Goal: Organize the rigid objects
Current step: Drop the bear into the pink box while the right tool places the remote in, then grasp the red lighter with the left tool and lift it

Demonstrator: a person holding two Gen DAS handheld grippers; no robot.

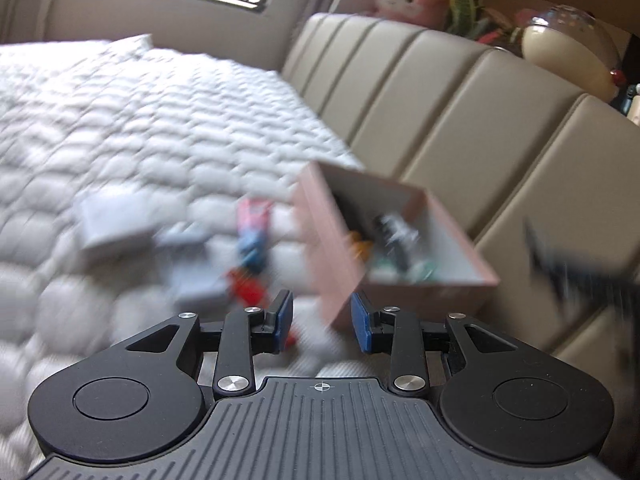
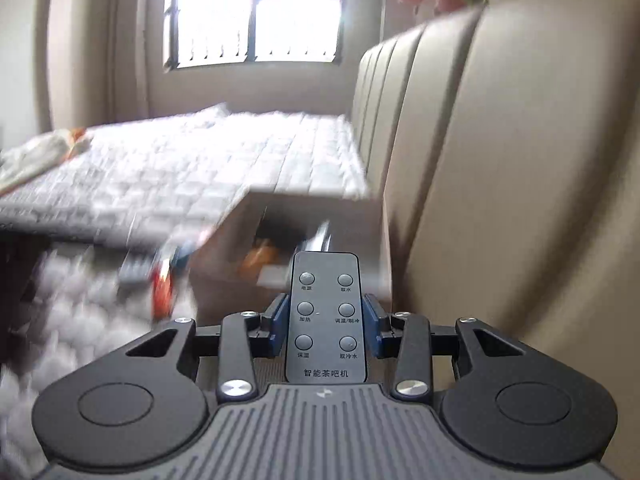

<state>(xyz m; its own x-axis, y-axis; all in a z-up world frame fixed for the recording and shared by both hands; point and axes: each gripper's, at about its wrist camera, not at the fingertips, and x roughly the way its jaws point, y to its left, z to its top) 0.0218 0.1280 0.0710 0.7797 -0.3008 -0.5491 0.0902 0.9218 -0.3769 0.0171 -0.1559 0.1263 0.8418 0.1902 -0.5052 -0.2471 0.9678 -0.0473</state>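
Pink box [image 1: 344,276] of jumbled small objects [image 1: 394,248]

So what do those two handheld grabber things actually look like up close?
Both look alike. The left gripper and the right gripper each have a dark grey ribbed base, two round black discs at the sides, and black linkage bars joined by silver rivets. The fingers carry blue pads. A small crosshair mark sits on the left base, a pale logo on the right. No cables or sleeves show.
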